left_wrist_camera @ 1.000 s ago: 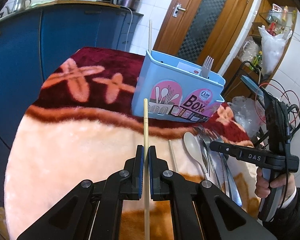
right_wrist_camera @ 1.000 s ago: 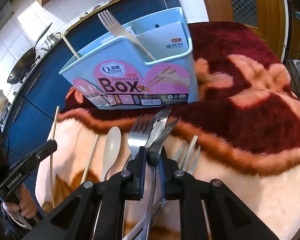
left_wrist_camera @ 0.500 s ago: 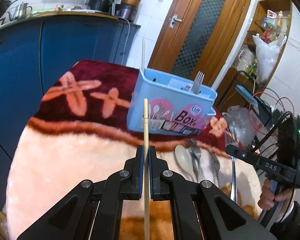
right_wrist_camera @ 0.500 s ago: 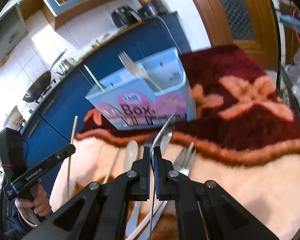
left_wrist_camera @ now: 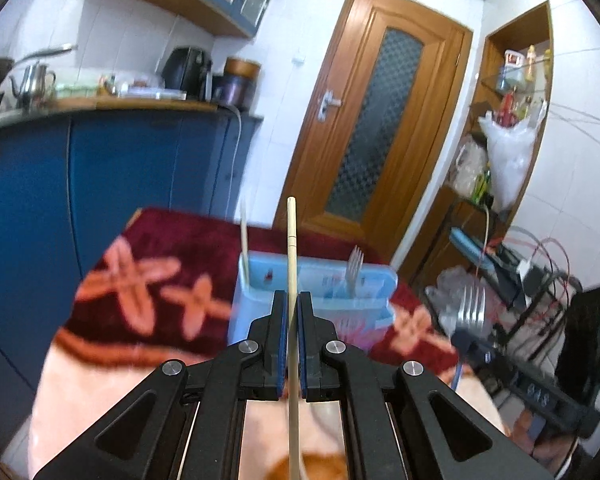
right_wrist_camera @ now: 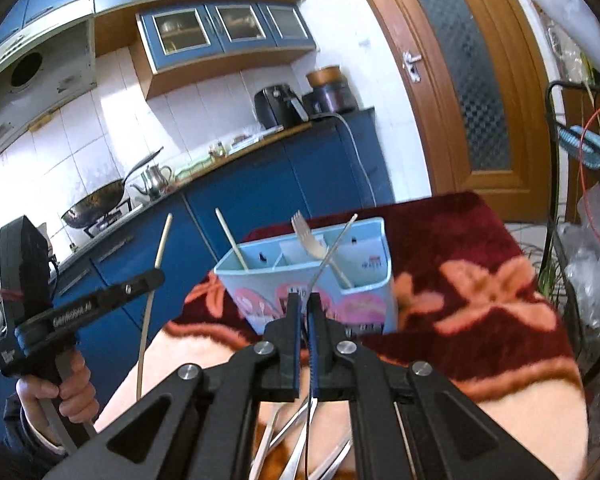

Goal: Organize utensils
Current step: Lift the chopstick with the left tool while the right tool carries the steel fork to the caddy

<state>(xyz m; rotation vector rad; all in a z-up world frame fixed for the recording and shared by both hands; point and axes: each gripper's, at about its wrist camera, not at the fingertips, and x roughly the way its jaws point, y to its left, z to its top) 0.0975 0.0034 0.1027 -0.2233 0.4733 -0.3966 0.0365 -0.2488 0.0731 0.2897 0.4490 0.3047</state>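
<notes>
My left gripper (left_wrist_camera: pixel 293 300) is shut on a pale wooden chopstick (left_wrist_camera: pixel 291 240), held above the blanket with its tip rising in front of the light-blue utensil box (left_wrist_camera: pixel 376 280). A second chopstick (left_wrist_camera: pixel 243 232) and a fork (left_wrist_camera: pixel 354 266) stand in the box. Nearer the box's right side, my right gripper (right_wrist_camera: pixel 308 304) is shut on a metal fork (right_wrist_camera: pixel 346 227), seen edge-on here. Its tines (left_wrist_camera: pixel 470 308) show in the left wrist view. The right wrist view also has the left gripper (right_wrist_camera: pixel 156 274) with its chopstick (right_wrist_camera: pixel 162 236).
A plush dark-red and peach blanket (right_wrist_camera: pixel 480 300) covers the table. Several loose forks (right_wrist_camera: pixel 284 432) lie under my right gripper. Blue cabinets (left_wrist_camera: pixel 120 168) stand behind, a wooden door (left_wrist_camera: pixel 376 128) beyond, and a wire rack with cables (left_wrist_camera: pixel 540 272) at the right.
Both grippers have risen and tilted up toward the box. The right jaws closed on the fork and lifted it off the pile. The left kept hold of its chopstick.
</notes>
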